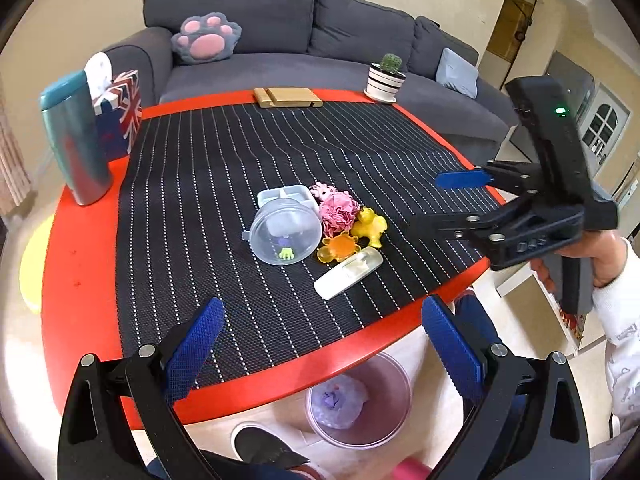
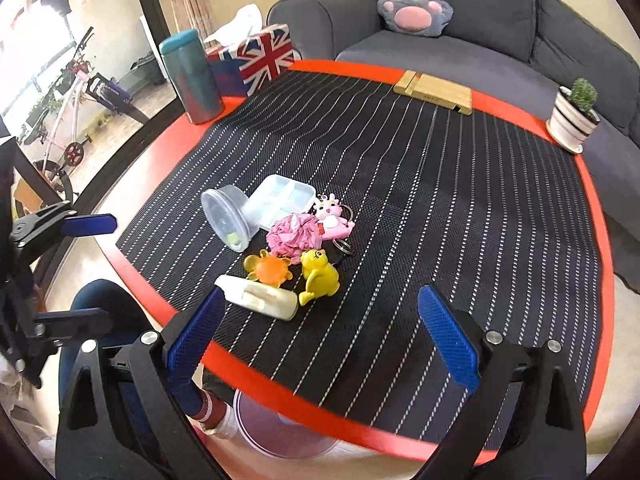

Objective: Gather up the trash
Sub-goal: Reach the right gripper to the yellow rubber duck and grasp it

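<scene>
A cluster lies mid-table on the black striped mat [image 1: 224,160]: a clear round plastic cup on its side [image 1: 285,231] [image 2: 228,220], a pale lidded box [image 2: 280,198], a crumpled pink paper ball [image 1: 339,212] [image 2: 296,236], a pink bunny keychain [image 2: 332,216], a yellow duck toy [image 1: 370,226] [image 2: 318,276], an orange toy [image 1: 340,247] [image 2: 270,268] and a white wall hook [image 1: 348,272] [image 2: 260,296]. My left gripper [image 1: 322,352] is open and empty over the near table edge. My right gripper [image 2: 320,340] is open and empty just short of the cluster.
A translucent pink bin [image 1: 360,400] with a crumpled wrapper stands on the floor below the red table edge [image 1: 280,376]. A teal tumbler [image 1: 74,140], a Union Jack tissue box [image 1: 120,116], a wooden stand [image 1: 286,97] and a potted cactus [image 1: 386,78] ring the table. A grey sofa [image 1: 280,20] lies behind.
</scene>
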A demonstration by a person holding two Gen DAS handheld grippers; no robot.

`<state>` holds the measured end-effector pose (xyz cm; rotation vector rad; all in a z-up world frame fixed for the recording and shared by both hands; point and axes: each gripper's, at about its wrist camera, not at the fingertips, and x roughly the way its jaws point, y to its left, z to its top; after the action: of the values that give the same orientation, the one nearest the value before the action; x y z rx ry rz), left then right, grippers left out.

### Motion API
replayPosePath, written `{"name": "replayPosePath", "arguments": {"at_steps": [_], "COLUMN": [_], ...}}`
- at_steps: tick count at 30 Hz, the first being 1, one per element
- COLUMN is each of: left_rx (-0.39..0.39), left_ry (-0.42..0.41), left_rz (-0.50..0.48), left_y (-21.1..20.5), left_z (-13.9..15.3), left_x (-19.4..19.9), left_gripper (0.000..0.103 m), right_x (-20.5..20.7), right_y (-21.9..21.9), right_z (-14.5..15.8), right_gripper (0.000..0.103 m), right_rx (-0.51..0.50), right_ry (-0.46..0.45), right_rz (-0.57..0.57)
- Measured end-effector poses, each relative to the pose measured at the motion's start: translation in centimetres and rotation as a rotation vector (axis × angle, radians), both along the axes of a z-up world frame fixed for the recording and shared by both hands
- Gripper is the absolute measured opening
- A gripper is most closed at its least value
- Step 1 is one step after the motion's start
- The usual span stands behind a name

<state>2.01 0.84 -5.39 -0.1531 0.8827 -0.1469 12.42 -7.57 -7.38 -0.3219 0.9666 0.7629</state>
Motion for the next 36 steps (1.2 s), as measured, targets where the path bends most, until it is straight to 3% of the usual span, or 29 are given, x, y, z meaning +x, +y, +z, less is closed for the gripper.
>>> {"name": "replayPosePath", "arguments": {"at_steps": [6, 8, 18, 22, 27, 28, 29, 32, 36], "left_rx": [-0.002, -0.005, -0.011, -0.013, -0.014, -0.016, -0.017, -0.015, -0.015], "left_ry": [0.001, 0.003, 0.014, 0.016, 0.019, 0.02, 0.02, 0.022, 0.022], "left_rz": [0.009, 0.011, 0.017, 0.016, 0.018, 0.018, 0.019, 0.019, 0.021], "left_y": [0.4, 0.5, 0.8, 0.8, 0.9, 0.9, 0.9, 1.0, 1.1], "left_z": [0.0, -0.1, -0.4, -0.5, -0.7, -0.8, -0.8, -0.8, -0.9], "left_x": [0.0, 0.0, 0.3, 0.4, 0.4, 0.4, 0.3, 0.3, 0.6], "left_gripper": [0.095, 0.095, 0.095, 0.095, 0.095, 0.095, 0.095, 0.095, 0.095], "right_x": [1.3, 1.7, 2.5, 2.5, 2.5, 2.5, 2.5, 2.4, 2.3], "right_y": [1.1, 1.4, 2.0, 2.2, 2.4, 2.5, 2.5, 2.5, 2.4], "right_z": [-1.7, -2.2, -4.1, -4.5, -4.8, -4.9, -5.0, -5.0, -4.7], "right_gripper": [0.095, 0.085, 0.058, 0.042, 0.039, 0.037, 0.028, 0.024, 0.024], "right_rx": [-0.019, -0.023, -0.032, -0.034, -0.046, -0.049, -0.048, -0.045, -0.041], "right_ry": [0.038, 0.05, 0.093, 0.101, 0.104, 0.105, 0.108, 0.105, 0.095], "right_rz": [0.026, 0.032, 0.049, 0.059, 0.064, 0.063, 0.064, 0.064, 0.062]}}
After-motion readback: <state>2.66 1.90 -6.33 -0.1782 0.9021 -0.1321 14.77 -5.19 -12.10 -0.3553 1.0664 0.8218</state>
